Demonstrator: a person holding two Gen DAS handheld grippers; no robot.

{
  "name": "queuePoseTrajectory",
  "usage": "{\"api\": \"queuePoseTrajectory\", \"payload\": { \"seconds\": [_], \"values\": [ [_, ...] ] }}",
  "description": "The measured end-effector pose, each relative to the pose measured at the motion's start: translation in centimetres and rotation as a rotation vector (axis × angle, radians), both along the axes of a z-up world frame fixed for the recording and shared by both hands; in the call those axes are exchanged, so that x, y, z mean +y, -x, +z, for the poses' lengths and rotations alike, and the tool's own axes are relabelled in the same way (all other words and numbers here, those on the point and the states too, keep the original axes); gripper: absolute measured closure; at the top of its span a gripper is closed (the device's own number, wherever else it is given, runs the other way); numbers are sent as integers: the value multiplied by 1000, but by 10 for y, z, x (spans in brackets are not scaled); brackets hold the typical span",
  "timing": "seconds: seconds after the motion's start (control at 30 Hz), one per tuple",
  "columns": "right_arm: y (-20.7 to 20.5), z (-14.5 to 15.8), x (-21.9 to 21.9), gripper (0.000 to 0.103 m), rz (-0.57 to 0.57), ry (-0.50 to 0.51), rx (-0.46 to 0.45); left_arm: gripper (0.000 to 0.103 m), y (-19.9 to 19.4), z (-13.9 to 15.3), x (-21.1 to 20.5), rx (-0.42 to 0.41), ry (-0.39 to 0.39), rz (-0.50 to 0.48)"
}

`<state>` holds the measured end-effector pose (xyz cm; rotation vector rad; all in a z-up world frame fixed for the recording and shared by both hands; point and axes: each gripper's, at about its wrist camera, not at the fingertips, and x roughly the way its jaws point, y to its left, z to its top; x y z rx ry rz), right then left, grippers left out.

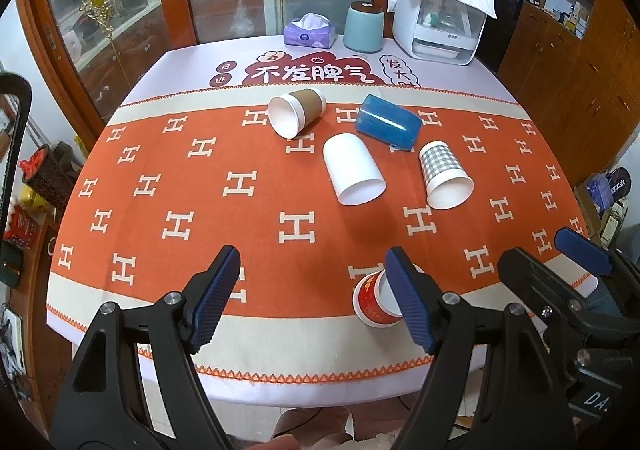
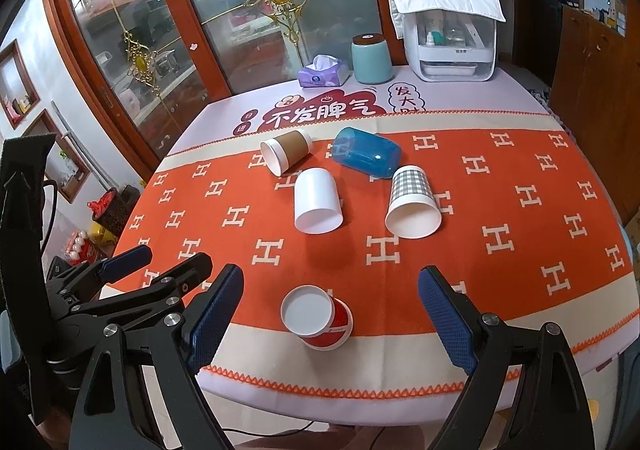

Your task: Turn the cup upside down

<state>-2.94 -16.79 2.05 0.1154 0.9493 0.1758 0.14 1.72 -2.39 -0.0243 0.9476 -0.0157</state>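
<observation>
1. Left wrist view: my left claw (image 1: 314, 300) hangs spread wide, gripping nothing. The red paper cup (image 1: 374, 300) lies on its side at about 5 o'clock on the surface (image 1: 120, 310), near the front edge, its mouth partly hidden behind my right-hand pad. The right claw (image 1: 560, 254) shows at 4 o'clock; from here I cannot tell its state.

2. Same view: further off, around 12 to 1 o'clock, lie a brown-sleeved cup (image 1: 296, 113), a blue tumbler (image 1: 388, 122), a white cup (image 1: 354, 174) and a checked cup (image 1: 445, 173), all tipped over.

3. Right wrist view: my right claw (image 2: 330, 320) is released and empty, the red paper cup (image 2: 318, 320) between its pads but untouched, mouth facing 10 o'clock. The left claw (image 2: 160, 264) sits at 9 o'clock, also parted.

4. Handling, as I judge it: thin paper, very light, easily crushed, likely to roll. I'd pinch gently across the mid-wall rather than the soft rim, then rotate it mouth-down.
</observation>
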Motion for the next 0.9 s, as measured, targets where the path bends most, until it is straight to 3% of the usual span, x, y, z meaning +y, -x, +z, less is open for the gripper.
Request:
{"api": "queuePoseTrajectory", "payload": {
  "seconds": [0.9],
  "values": [
    [1, -11, 6, 13, -9, -16, 29, 30, -6, -9, 3, 37, 9, -2]
  ]
}}
